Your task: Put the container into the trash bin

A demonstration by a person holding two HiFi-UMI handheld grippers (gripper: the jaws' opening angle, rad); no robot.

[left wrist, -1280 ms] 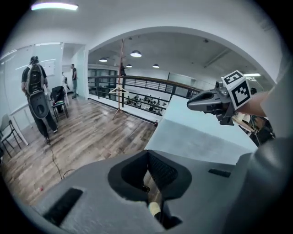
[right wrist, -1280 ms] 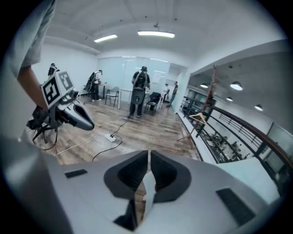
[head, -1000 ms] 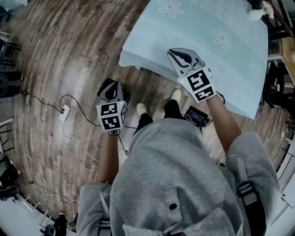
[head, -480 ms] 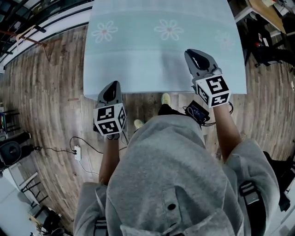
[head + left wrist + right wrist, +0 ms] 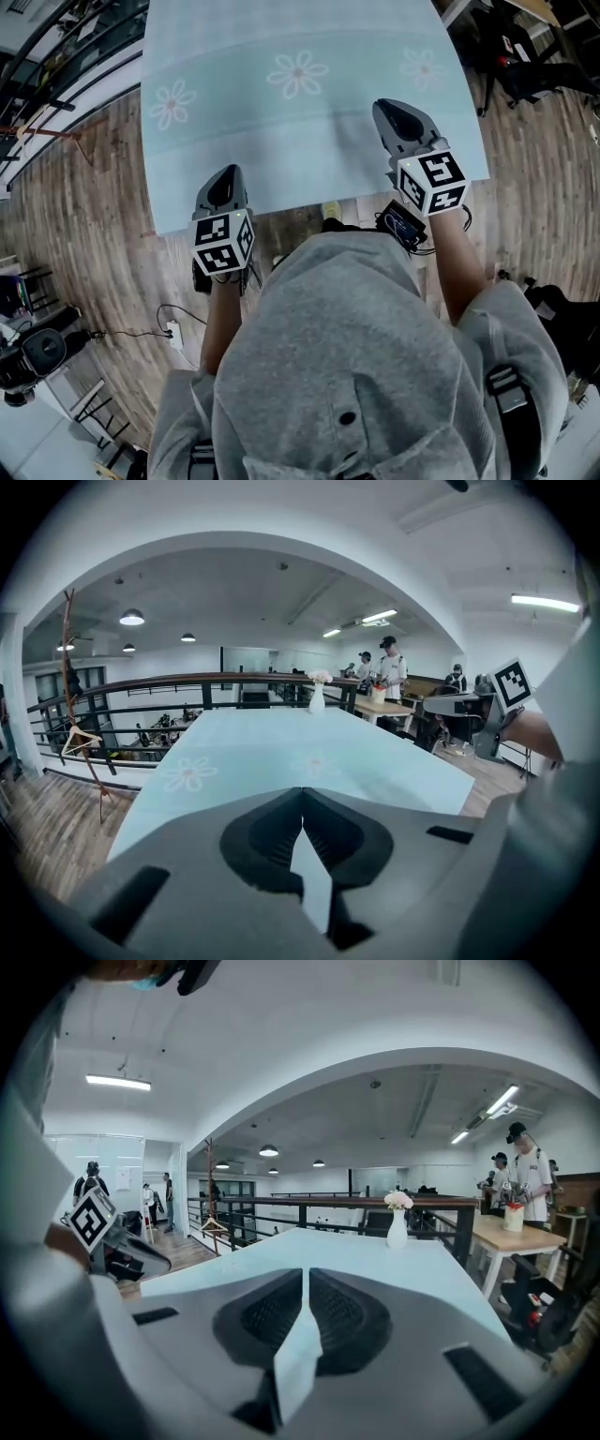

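No container and no trash bin show in any view. My left gripper [image 5: 223,178] hangs over the near edge of a table with a pale blue, flower-printed cloth [image 5: 281,112]; its jaws are shut with nothing between them [image 5: 302,797]. My right gripper [image 5: 389,105] reaches farther in over the same table, on the right; it is shut too and holds nothing [image 5: 305,1274]. Each gripper shows as a grey body with a marker cube in the other gripper's view.
A white vase of flowers [image 5: 397,1222] stands at the table's far end. Behind it runs a dark railing [image 5: 141,682], and people stand at a wooden table [image 5: 514,1227]. A power strip with cable [image 5: 174,333] lies on the wood floor at left.
The view has swung from the floor round to the table. Both grippers moved from beside the table's corner to over its near edge, still shut.
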